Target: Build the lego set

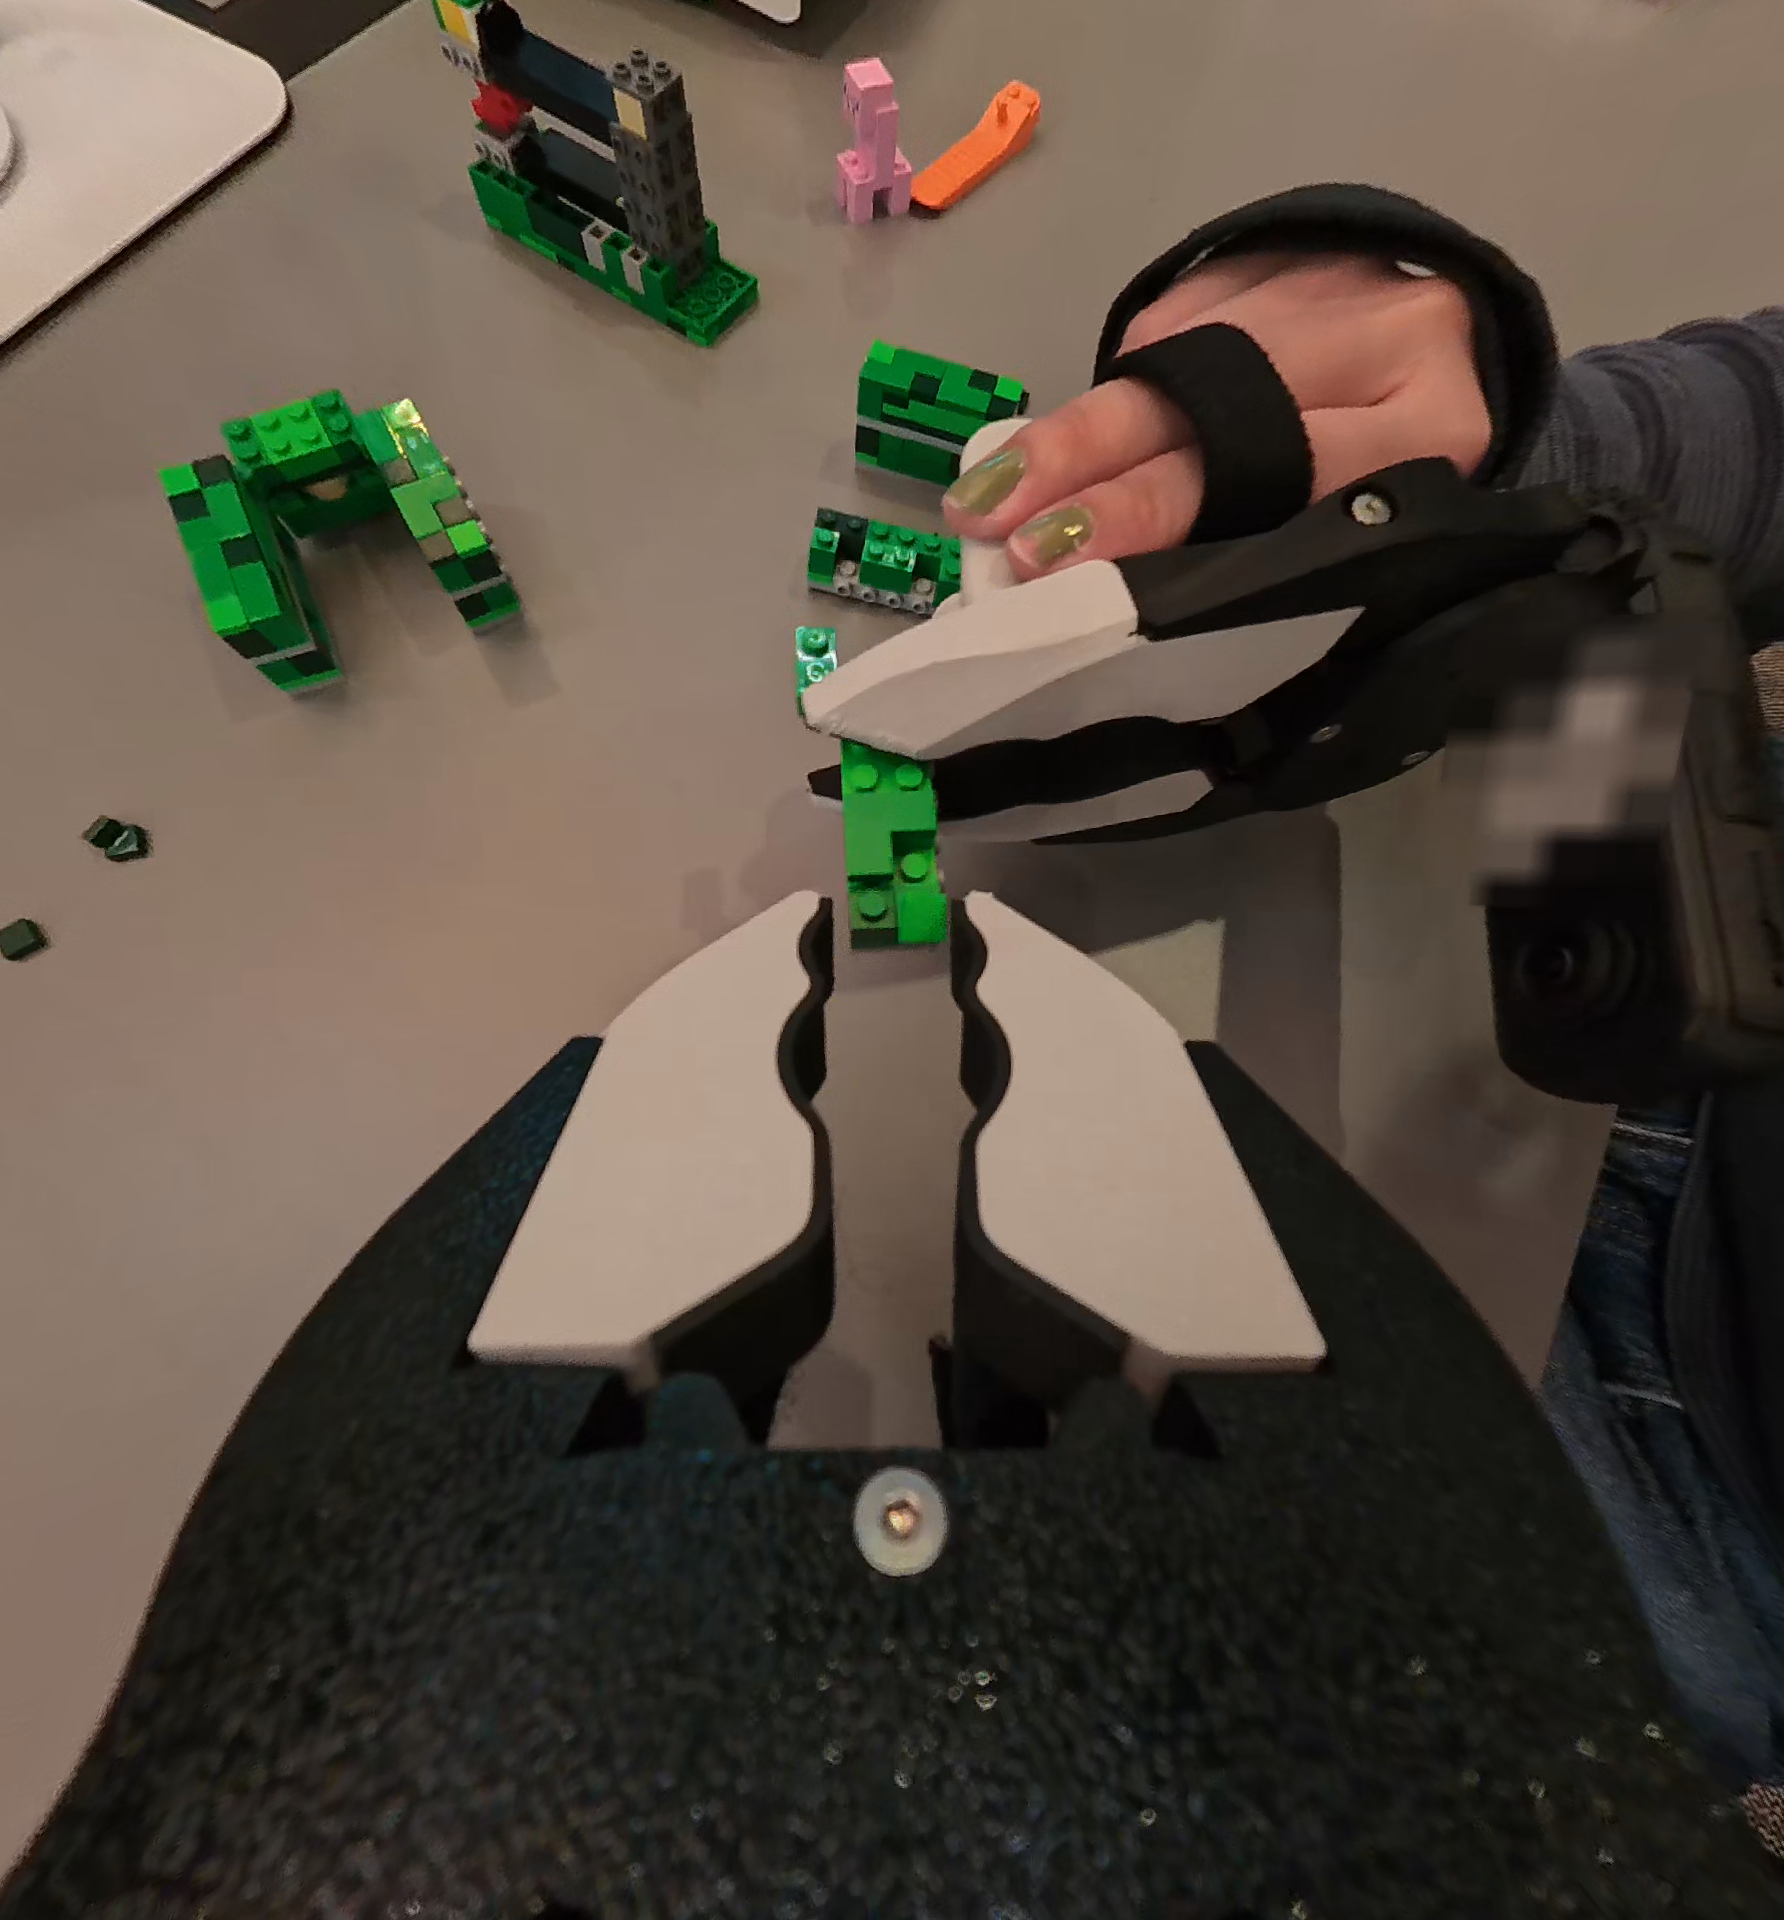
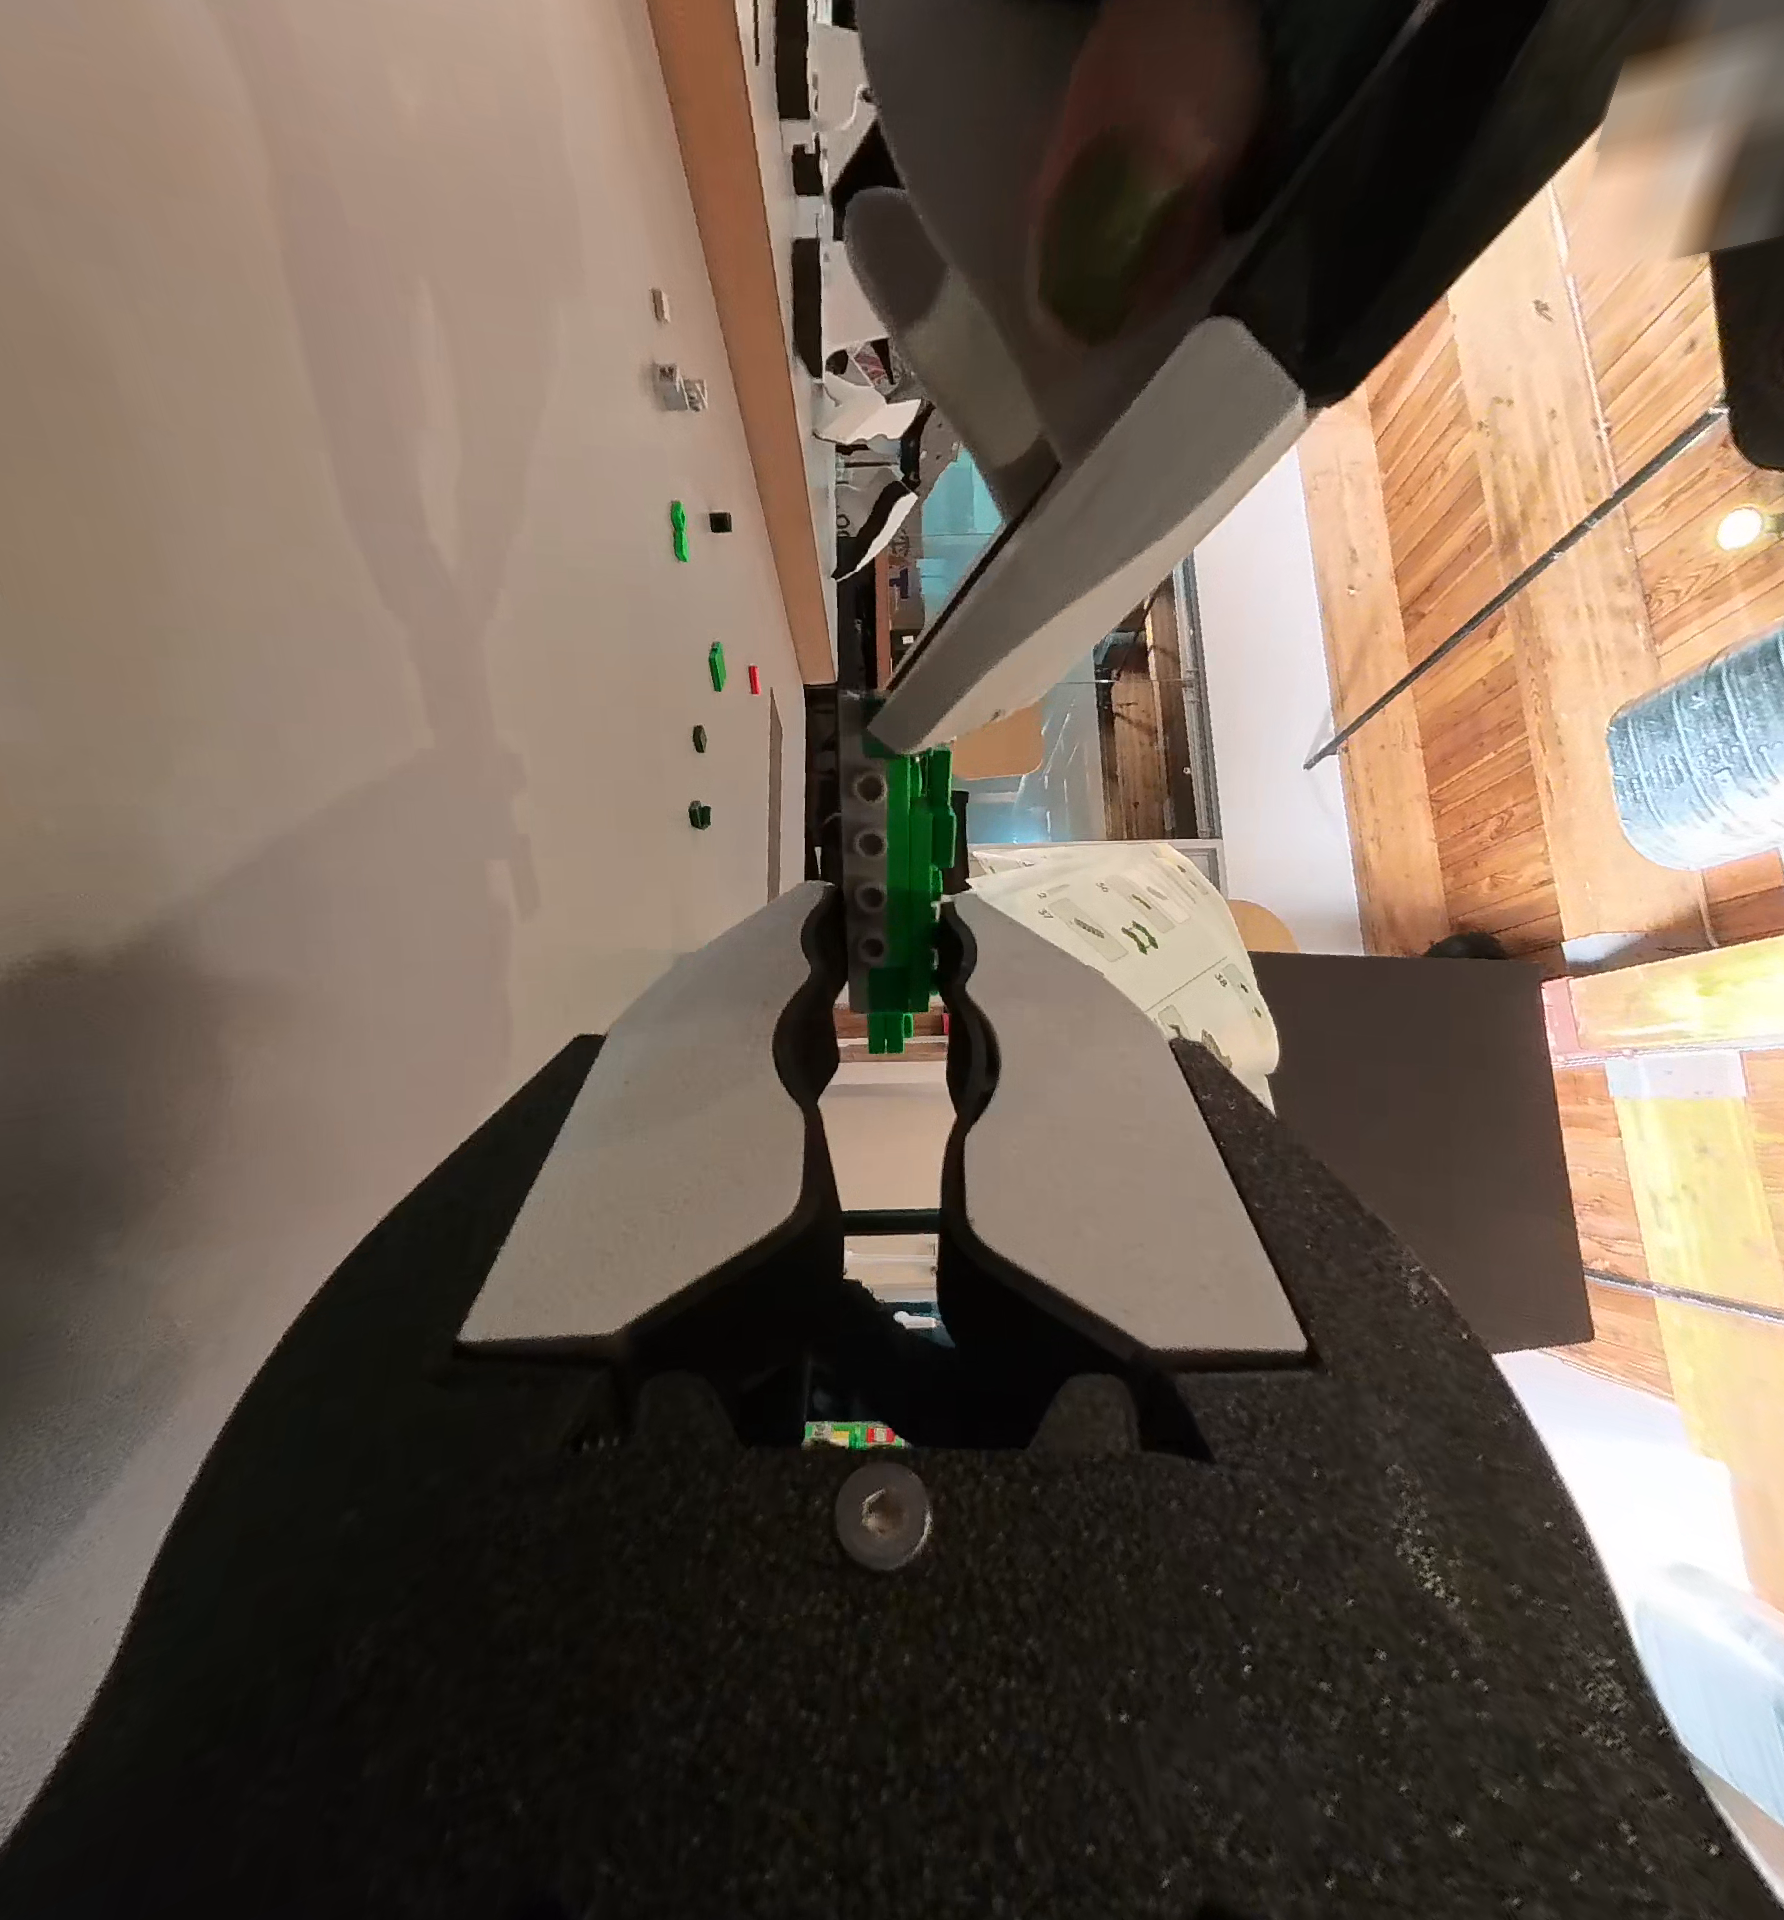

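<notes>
A narrow green lego strip [image 1: 890,852] is held above the grey table [image 1: 452,831]. My right gripper [image 1: 815,750] comes in from the right and is shut on the strip's upper end. In the right wrist view the strip [image 2: 909,883], green with a grey holed beam, sits clamped between my right gripper's [image 2: 888,899] fingers. My left gripper [image 1: 893,914] is narrowly open, its tips on either side of the strip's lower end with thin gaps showing. One left finger [image 2: 981,665] reaches the strip's far end in the right wrist view.
On the table stand a green arch build [image 1: 327,520], a tower build on a green base [image 1: 607,197], a pink figure [image 1: 872,145], an orange separator [image 1: 976,145], green sub-builds [image 1: 935,416] [image 1: 883,556] and loose dark pieces [image 1: 119,836]. An instruction booklet [image 2: 1106,935] lies nearby. Less than 4 cm separates the two grippers' tips. The orange separator [image 1: 976,145] sits 30 cm or so from the ends of my right fingers.
</notes>
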The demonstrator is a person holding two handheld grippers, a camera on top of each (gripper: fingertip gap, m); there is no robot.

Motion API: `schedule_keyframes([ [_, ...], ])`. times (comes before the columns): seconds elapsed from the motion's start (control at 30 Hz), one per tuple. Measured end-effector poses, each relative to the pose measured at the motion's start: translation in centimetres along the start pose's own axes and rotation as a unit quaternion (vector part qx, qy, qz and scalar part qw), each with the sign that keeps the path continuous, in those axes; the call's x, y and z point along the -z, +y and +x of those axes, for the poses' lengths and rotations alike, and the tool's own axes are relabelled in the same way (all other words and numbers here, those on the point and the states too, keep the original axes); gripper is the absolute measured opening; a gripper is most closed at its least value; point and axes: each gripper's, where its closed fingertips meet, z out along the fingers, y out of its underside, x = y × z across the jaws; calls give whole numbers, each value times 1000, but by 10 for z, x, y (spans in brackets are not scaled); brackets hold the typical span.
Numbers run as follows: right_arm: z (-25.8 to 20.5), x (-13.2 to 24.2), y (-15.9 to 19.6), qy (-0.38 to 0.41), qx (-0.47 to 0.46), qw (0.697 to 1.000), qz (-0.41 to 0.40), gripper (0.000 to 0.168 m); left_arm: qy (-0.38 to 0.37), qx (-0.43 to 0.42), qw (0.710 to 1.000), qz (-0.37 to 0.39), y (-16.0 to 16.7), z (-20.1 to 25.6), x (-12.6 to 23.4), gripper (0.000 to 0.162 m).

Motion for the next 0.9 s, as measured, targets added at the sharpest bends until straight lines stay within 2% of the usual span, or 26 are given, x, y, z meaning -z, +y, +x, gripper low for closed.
schedule_keyframes([
  [0.33, -2, -1, 5, -9, -11, 1000, -11, 16, -19, -4, 1000, 0, 0, -3, 6, 24],
  [0.47, -4, -1, 14, -14, -19, 999, -25, 16, -10, -4, 1000, 7, 13, 2, 14, 26],
  [0.57, -3, 0, 18, -11, -27, 999, -33, 16, 19, -28, 999, -17, 34, 21, 8, 25],
  [0.7, 1, 4, 24, -1, -42, 998, -41, 16, 24, -53, 998, -34, 53, 45, 1, 25],
  [0.9, 9, 9, 47, 10, -80, 995, -64, 16, 77, -99, 992, 10, 47, 98, -3, 18],
])
